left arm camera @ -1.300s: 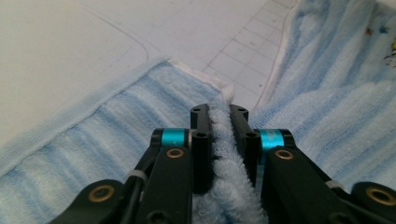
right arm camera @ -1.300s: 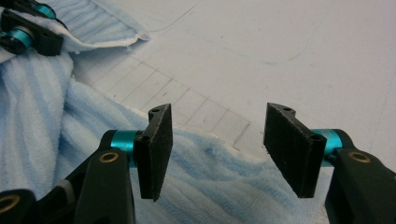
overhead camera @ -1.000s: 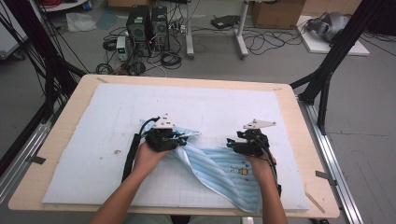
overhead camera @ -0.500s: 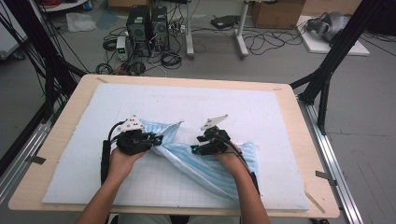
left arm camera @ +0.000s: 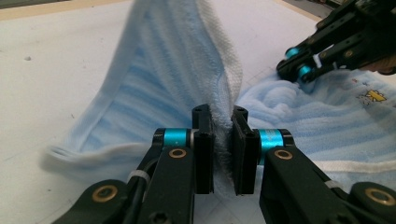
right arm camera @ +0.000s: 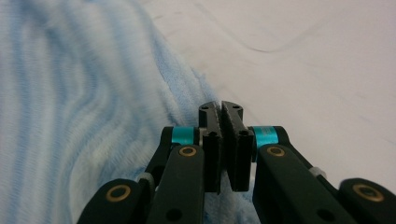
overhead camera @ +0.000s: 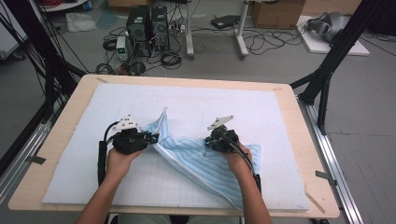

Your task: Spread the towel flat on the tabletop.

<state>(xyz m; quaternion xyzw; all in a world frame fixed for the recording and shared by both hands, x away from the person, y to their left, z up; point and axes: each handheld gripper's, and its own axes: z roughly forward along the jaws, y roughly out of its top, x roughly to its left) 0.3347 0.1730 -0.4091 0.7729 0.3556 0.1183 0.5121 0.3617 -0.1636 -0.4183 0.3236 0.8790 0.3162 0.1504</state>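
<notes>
A light blue striped towel point(overhead camera: 201, 161) lies rumpled on the white mat point(overhead camera: 233, 107), one corner pulled toward the far side. My left gripper point(overhead camera: 152, 137) grips the towel's left fold; in the left gripper view its jaws point(left arm camera: 222, 126) are shut on a raised white-edged fold of the towel point(left arm camera: 168, 70). My right gripper point(overhead camera: 206, 143) holds the towel near its middle top edge. The right gripper view has my right gripper point(right arm camera: 220, 112) shut on the edge of the towel point(right arm camera: 70, 116). The right gripper point(left arm camera: 308, 60) is also seen in the left gripper view, resting on the cloth.
The mat covers a wooden table point(overhead camera: 303, 140) with bare margins. Behind the far edge, computer boxes point(overhead camera: 149, 21) and cables lie on the floor. Black frame legs point(overhead camera: 327, 74) stand at the right. Bare mat stretches beyond the towel.
Both grippers have moved left across the mat, dragging the towel with them. The towel has bunched up between them and one corner now points away.
</notes>
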